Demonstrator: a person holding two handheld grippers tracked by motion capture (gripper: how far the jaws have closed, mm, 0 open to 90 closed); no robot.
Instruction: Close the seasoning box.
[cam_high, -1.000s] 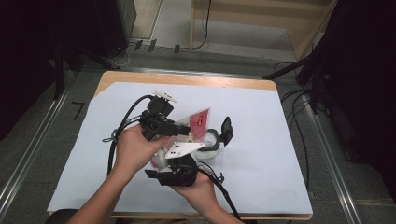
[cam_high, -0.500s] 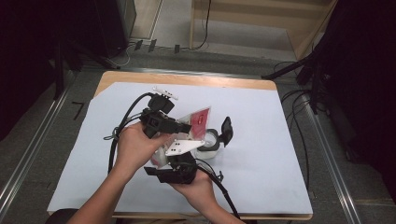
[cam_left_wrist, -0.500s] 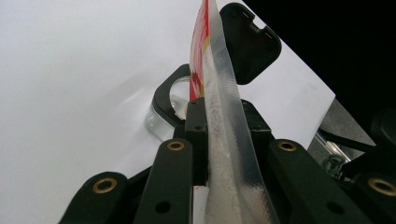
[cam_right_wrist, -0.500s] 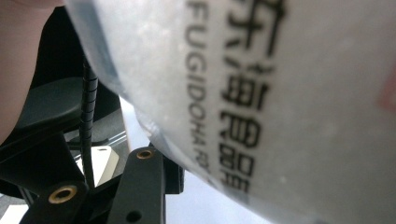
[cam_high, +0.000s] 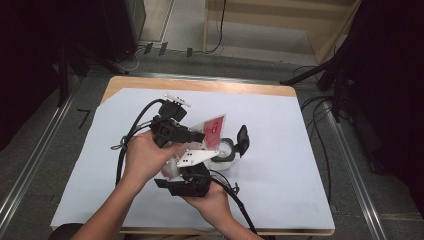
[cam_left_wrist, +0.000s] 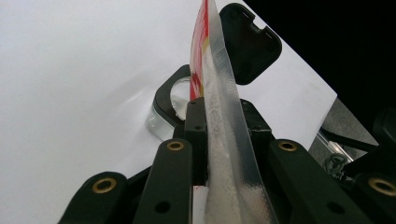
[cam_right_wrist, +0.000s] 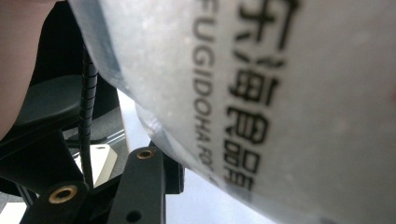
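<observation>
Pouch (cam_high: 212, 129), red-faced with a clear sealed edge, held up above the middle of the table (cam_high: 280, 200), slightly toward the near edge, between both hands; left tongs (cam_high: 197, 136) clamp it, and in the left gripper view the two black jaws press on either side of the clear strip of the pouch (cam_left_wrist: 219, 102), which stands on edge and runs straight up between them; right tongs (cam_high: 192, 170) sit just below and nearer the near edge, under a grey three-cornered plate (cam_high: 196, 156); in the right gripper view the pouch (cam_right_wrist: 261, 93) sits hard against the camera, frosted plastic with black print, one jaw visible at the bottom left, so the pads are hidden and I cannot tell if the right tongs actually pinch it or stand narrow beside it; left hand (cam_high: 145, 157) wraps the left gripper body, right hand (cam_high: 212, 200) comes in from the near edge under the right gripper; clear jar (cam_high: 225, 152) with a black rim stands on the white sheet just beyond and to the right of the tongs, its black flip lid (cam_high: 243, 140) swung open on the far-right side; same jar (cam_left_wrist: 173, 100) and lid (cam_left_wrist: 250, 42) show behind the pouch in the left gripper view; black cables (cam_high: 131, 142) loop off toward the left edge
</observation>
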